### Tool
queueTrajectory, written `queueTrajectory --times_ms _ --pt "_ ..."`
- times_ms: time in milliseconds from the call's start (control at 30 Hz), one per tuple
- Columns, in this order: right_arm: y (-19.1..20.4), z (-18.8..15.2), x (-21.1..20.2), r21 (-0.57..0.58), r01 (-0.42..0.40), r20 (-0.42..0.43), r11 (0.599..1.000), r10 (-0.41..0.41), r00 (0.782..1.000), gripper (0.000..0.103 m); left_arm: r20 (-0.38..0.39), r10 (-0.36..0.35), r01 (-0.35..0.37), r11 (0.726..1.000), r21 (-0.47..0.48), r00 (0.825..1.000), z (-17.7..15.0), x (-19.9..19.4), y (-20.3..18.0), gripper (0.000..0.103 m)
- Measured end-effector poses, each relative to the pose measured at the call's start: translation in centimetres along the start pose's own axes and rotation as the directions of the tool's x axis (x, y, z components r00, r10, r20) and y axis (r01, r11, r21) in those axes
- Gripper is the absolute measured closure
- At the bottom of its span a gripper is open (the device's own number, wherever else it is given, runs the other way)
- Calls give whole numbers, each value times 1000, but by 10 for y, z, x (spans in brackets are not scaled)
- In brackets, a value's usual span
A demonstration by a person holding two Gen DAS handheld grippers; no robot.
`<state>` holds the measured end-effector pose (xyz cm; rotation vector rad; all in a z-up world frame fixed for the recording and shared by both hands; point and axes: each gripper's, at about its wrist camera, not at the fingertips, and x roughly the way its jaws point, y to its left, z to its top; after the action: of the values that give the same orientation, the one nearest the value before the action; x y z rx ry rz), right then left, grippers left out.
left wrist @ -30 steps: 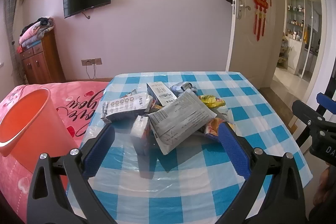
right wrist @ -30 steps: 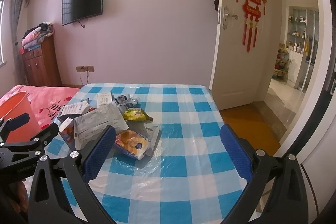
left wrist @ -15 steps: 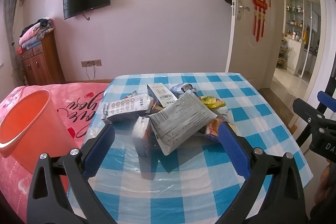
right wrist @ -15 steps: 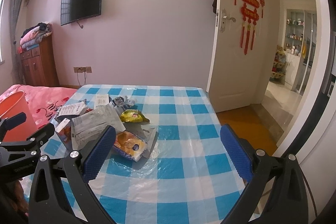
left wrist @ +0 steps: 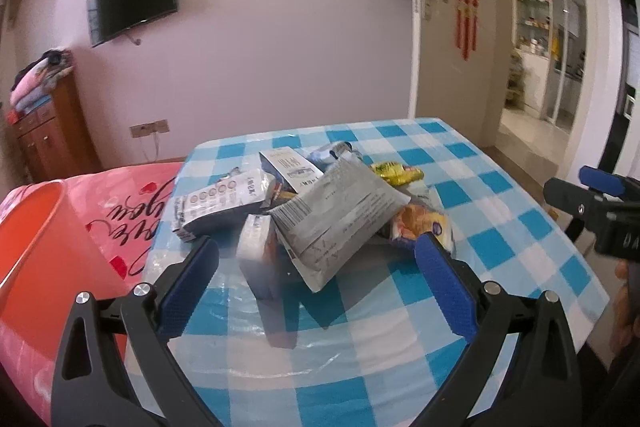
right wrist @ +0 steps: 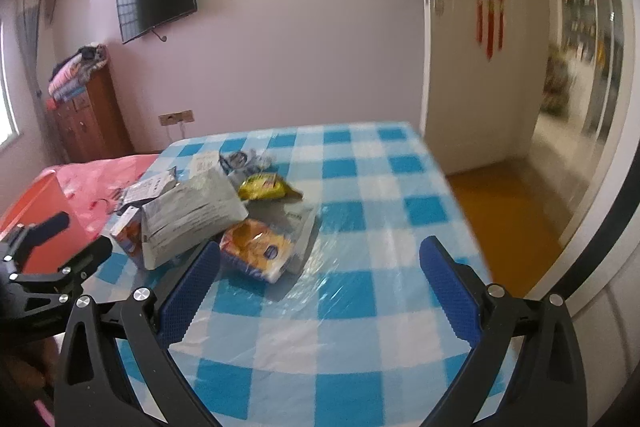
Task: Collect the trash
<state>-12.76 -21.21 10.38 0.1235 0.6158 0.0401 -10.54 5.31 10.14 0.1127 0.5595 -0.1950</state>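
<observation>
A pile of trash lies on the blue-checked table (left wrist: 360, 359): a large grey mailer bag (left wrist: 340, 223) on top, a small white carton (left wrist: 256, 247), a grey pouch (left wrist: 224, 201), a white box (left wrist: 290, 167), a yellow wrapper (left wrist: 394, 173) and an orange snack pack (left wrist: 420, 229). My left gripper (left wrist: 316, 283) is open just in front of the pile. My right gripper (right wrist: 320, 291) is open over the table, right of the pile; the orange snack pack (right wrist: 256, 247) lies near its left finger (right wrist: 188, 295). The grey bag (right wrist: 188, 217) shows there too.
An orange bucket (left wrist: 40, 259) stands left of the table beside a pink bed cover (left wrist: 120, 211). A wooden dresser (left wrist: 52, 131) stands at the back left. An open door (left wrist: 452, 39) and hallway are at the right. The right gripper (left wrist: 592, 211) shows at the left view's right edge.
Both grippers have tilted and moved a little closer to the pile. The right view has swung left and is blurred. The trash has not moved.
</observation>
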Motion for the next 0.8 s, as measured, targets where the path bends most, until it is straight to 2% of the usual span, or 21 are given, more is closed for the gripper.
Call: queueTrajectory --times_ms 167,333,467,667,733,800 --pt "-10 -7 18 47 -63 -52 997 66 996 5 -25 -20 22 997 80 999 -1 20 9 4" --pt "-16 -12 39 94 -164 -112 982 174 978 5 -99 -53 71 979 193 994 3 49 7 4" --pt "-20 -14 59 162 -234 -169 959 261 950 5 -85 5 25 939 343 996 6 65 -10 4" --pt "-26 -15 85 253 -267 -211 930 322 923 7 -98 13 36 875 484 995 10 92 -33 4" --pt "-29 -14 91 282 -278 -218 918 343 914 18 -106 39 24 845 534 994 8 103 -39 4" --pt "-32 -13 99 304 -282 -229 910 357 906 19 -116 61 15 826 564 991 7 114 -42 4"
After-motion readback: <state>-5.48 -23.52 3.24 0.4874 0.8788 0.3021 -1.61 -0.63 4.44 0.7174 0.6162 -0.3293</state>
